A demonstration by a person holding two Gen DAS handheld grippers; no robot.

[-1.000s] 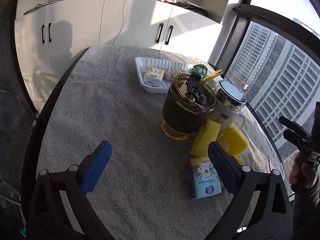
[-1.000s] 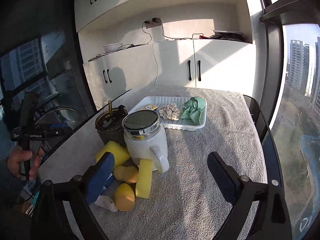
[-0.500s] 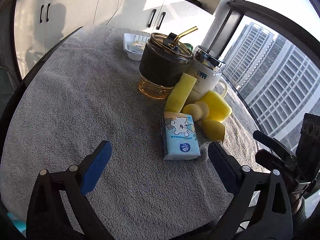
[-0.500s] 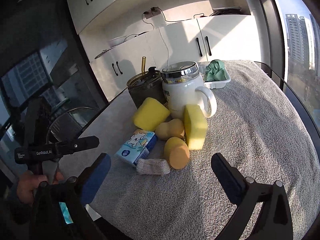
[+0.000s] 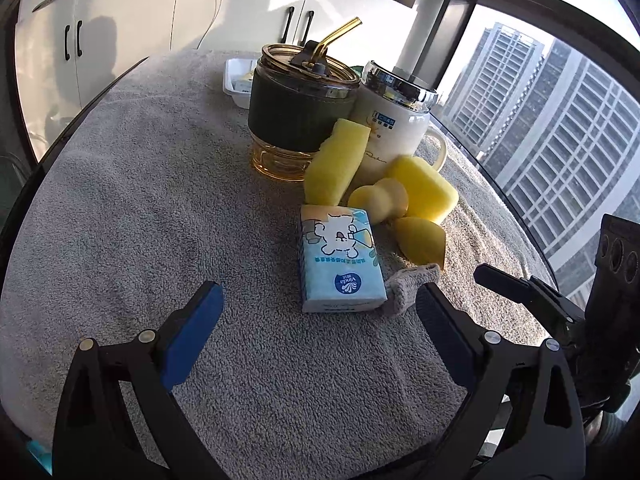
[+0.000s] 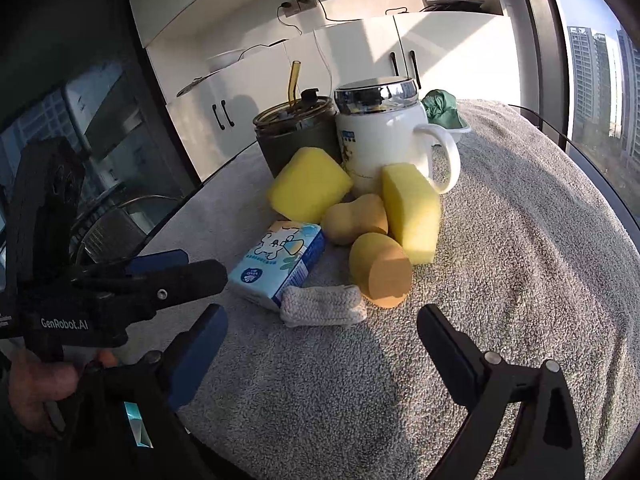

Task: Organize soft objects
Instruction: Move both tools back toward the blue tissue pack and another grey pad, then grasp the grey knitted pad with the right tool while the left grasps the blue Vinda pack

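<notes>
A blue tissue pack (image 5: 340, 260) (image 6: 280, 262) lies on the grey towel-covered table (image 5: 140, 200). Beside it lie a small knitted white cloth (image 6: 323, 310) (image 5: 408, 286), two yellow sponges (image 5: 338, 160) (image 5: 424, 188) (image 6: 308, 190) (image 6: 412, 212) and two yellow-tan makeup sponges (image 6: 380, 274) (image 6: 354, 218). My left gripper (image 5: 316, 332) is open and empty, just short of the tissue pack. My right gripper (image 6: 320, 344) is open and empty, just short of the knitted cloth.
A dark glass tumbler with a gold straw (image 5: 300, 108) and a white lidded mug (image 5: 392, 120) stand right behind the soft things. A white tray (image 5: 236, 80) sits farther back, holding a green cloth (image 6: 440, 108). White cabinets (image 5: 120, 40) line the far side; windows stand to the right.
Both grippers have moved closer to the pile of soft things, which now fills more of each view. Both stay open.
</notes>
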